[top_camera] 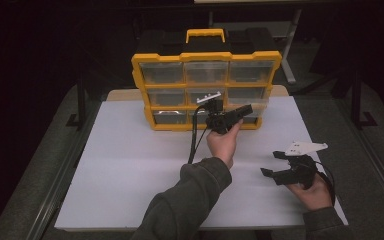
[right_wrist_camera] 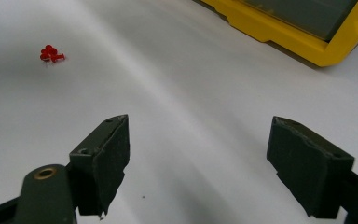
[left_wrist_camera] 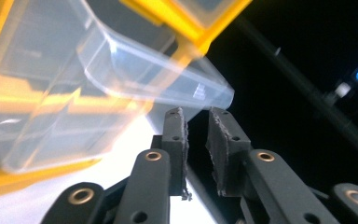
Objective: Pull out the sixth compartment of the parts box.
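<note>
Table point(top_camera: 130, 165): flat white board with a matte, smooth face, filling the middle of the high view; dark floor on both sides.
Organiser point(top_camera: 206, 90): upright box with a yellow plastic frame, black top and a yellow carry handle, in the upper centre of the high view; three rows of three clear plastic drawers with rounded rectangular fronts. What the drawers hold cannot be told through their hazy fronts.
Drawer point(left_wrist_camera: 121, 70): clear, thin-walled plastic tray with rounded corners, pulled part-way out of the yellow frame; it crosses the upper left of the left gripper view, tilted by the camera's roll. Its inside looks bare where the wall can be seen through.
Left gripper point(top_camera: 230, 116): black, hard-edged body with a grey three-cornered plate and a trailing black cable, at the lower right drawers of the organiser in the centre of the high view. In the left gripper view its jaws stand nearly together with a narrow gap between the rough, frayed grey pads point(left_wrist_camera: 179, 135); nothing is clamped, and the drawer's rim lies just beyond the tips.
Pins point(right_wrist_camera: 51, 53): small heap of glossy red plastic push-pins on the white table, upper left of the right gripper view, well apart from the organiser.
Right gripper point(top_camera: 279, 164): same black build with a white three-cornered plate, lower right of the high view, over the table; jaws wide apart, empty, pads blocky and worn at the edges.
</note>
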`<state>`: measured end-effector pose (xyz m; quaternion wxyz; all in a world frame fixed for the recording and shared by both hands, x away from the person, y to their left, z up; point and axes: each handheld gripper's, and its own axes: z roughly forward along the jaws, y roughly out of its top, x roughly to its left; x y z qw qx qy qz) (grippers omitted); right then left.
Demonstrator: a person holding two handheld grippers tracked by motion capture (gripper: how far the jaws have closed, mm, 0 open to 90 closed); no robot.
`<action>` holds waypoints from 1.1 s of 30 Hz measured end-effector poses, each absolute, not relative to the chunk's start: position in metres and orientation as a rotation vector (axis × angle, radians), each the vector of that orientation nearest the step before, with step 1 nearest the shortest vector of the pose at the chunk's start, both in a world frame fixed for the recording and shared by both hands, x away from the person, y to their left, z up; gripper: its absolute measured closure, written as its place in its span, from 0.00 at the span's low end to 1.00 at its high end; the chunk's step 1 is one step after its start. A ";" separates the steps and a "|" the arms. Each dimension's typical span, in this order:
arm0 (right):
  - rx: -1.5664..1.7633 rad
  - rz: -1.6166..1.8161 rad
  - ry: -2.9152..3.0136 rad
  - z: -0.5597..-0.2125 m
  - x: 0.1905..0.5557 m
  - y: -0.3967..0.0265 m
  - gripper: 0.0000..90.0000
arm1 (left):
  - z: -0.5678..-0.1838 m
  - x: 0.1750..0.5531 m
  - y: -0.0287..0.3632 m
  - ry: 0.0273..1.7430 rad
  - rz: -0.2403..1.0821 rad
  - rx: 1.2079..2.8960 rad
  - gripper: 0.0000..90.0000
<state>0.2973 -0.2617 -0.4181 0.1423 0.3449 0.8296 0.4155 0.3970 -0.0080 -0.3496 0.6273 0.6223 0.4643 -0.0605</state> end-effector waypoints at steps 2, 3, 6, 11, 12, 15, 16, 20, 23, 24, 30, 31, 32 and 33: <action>0.994 1.199 2.394 -0.418 0.297 -0.262 0.22 | -0.345 0.394 -0.006 1.040 -0.108 1.490 0.82; 0.990 1.198 2.394 -0.418 0.297 -0.262 0.22 | -0.341 0.393 -0.003 1.000 -0.089 1.555 0.80; 0.989 1.206 2.390 -0.417 0.297 -0.263 0.22 | -0.333 0.394 0.002 0.934 -0.067 1.678 0.77; 0.985 1.204 2.391 -0.417 0.296 -0.262 0.22 | -0.316 0.392 0.007 0.812 0.012 1.809 0.78; 0.989 1.201 2.393 -0.417 0.296 -0.262 0.22 | -0.312 0.393 0.007 0.784 0.016 1.844 0.78; 0.983 1.199 2.394 -0.417 0.296 -0.261 0.23 | -0.300 0.397 0.009 0.703 0.024 1.949 0.74; 0.986 1.198 2.396 -0.417 0.296 -0.261 0.23 | -0.296 0.398 0.009 0.683 0.028 1.963 0.73; 0.978 1.191 2.403 -0.417 0.295 -0.260 0.23 | -0.278 0.400 0.006 0.563 0.103 2.015 0.68; 0.975 1.193 2.404 -0.417 0.295 -0.260 0.23 | -0.265 0.407 0.003 0.467 0.157 2.095 0.67; 0.975 1.193 2.404 -0.417 0.295 -0.260 0.23 | -0.260 0.410 0.002 0.434 0.172 2.105 0.67; 0.976 1.193 2.415 -0.418 0.296 -0.260 0.23 | -0.248 0.430 -0.006 0.336 0.191 2.206 0.67; 0.977 1.194 2.417 -0.418 0.296 -0.260 0.23 | -0.247 0.434 -0.007 0.327 0.192 2.224 0.67; 0.975 1.194 2.420 -0.418 0.296 -0.259 0.23 | -0.247 0.436 -0.008 0.324 0.203 2.246 0.67; 0.976 1.194 2.424 -0.419 0.296 -0.259 0.23 | -0.248 0.439 -0.009 0.322 0.200 2.259 0.67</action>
